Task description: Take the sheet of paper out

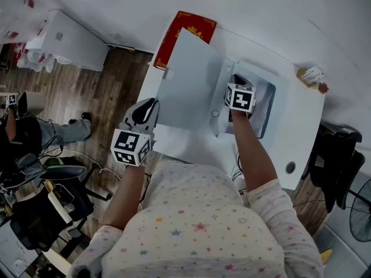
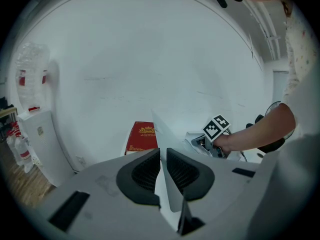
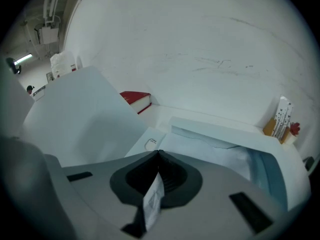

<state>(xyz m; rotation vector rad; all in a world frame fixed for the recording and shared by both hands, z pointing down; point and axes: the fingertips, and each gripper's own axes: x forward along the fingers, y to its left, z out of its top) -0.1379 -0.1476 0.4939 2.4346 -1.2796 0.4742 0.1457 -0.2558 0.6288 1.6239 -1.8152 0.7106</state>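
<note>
Between the shut jaws of the right gripper (image 3: 157, 156) a thin edge of the sheet of paper (image 3: 220, 156) is pinched, with a short strip of it showing behind the pads. The rest of the sheet lies rumpled in the open bed of a white scanner (image 3: 280, 154). Its long axis seems to run along the bed, from the person toward the wall. In the head view the right gripper (image 1: 239, 80) points down into that bed, over the sheet (image 1: 265, 100).

The left gripper (image 2: 163, 154) is clamped on the near edge of the scanner's lid (image 2: 167, 194), which it holds tilted up. From above, the left gripper (image 1: 148, 104) sits at the lid's (image 1: 185, 83) lower left corner.

Black-and-white square markers cover both gripper cubes. A red book (image 1: 185, 36) beyond the lid bears a gold emblem, its writing too small to read. A small box of cards (image 1: 313, 75) stands near the wall.

The scanner (image 1: 278, 86) rests on a white table (image 1: 301, 132) against a white wall. A wooden floor (image 1: 104, 91), a white cabinet (image 1: 75, 39) and a fan (image 1: 356, 210) surround it.
</note>
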